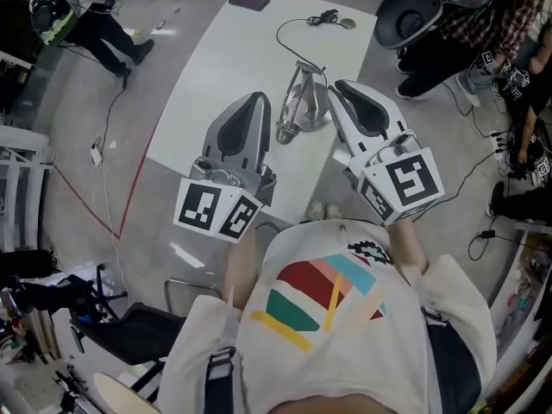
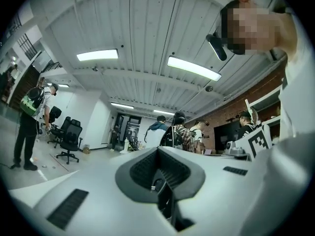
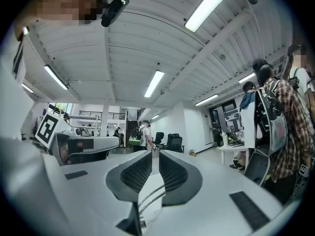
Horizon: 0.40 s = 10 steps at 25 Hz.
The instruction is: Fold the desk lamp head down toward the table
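Observation:
In the head view, a silver desk lamp [image 1: 296,109] stands on the white table [image 1: 216,67], its arm and head drawn in close together. Its cord [image 1: 287,31] runs toward the far edge. Both grippers are held high above the table, close under the head camera and pointing about level. The left gripper [image 1: 255,102] is left of the lamp and the right gripper [image 1: 339,88] is right of it; neither touches it. Both are shut with nothing between the jaws. The left gripper [image 2: 158,152] and right gripper [image 3: 153,157] views show only the room and ceiling, not the lamp.
A dark flat device [image 1: 248,0] lies at the table's far edge, near the cord's plug [image 1: 326,15]. An office chair [image 1: 416,9] and standing people [image 1: 483,24] crowd the right side. Another person [image 1: 82,20] stands far left, and a black chair [image 1: 129,328] sits near left.

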{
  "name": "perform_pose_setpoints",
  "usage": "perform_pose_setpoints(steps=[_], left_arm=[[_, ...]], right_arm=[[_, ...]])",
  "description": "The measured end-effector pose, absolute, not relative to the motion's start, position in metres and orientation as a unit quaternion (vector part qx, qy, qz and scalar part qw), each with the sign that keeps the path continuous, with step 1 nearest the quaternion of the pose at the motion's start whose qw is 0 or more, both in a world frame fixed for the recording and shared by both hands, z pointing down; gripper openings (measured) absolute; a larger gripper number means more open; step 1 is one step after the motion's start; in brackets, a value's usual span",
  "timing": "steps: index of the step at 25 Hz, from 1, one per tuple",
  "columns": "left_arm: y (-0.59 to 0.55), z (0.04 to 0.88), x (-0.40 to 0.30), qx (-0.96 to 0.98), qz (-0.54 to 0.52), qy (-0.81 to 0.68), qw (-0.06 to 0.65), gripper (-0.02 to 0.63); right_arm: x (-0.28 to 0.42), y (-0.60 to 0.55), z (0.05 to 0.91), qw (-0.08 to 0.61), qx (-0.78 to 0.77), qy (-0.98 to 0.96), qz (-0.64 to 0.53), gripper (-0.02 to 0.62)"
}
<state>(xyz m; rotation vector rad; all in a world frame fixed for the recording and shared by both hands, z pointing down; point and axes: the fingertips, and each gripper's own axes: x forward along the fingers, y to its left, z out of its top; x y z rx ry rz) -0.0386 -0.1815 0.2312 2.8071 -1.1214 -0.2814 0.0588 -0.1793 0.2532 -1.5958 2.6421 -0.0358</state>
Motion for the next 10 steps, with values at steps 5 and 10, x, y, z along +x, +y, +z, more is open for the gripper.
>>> perform_pose_setpoints(steps=[5, 10], left_arm=[[-0.1769, 0.2267, -0.0381, 0.925, -0.089, -0.367, 0.046, 0.044], [-0.1855, 0.236, -0.0407, 0.922, -0.086, -0.373, 0.057, 0.044]], right_arm=[[0.0561, -0.1752, 0.2486, 0.026, -0.512, 0.859, -0.004, 0.055], [0.0563, -0.1808, 0.256, 0.014, -0.512, 0.859, 0.002, 0.055]])
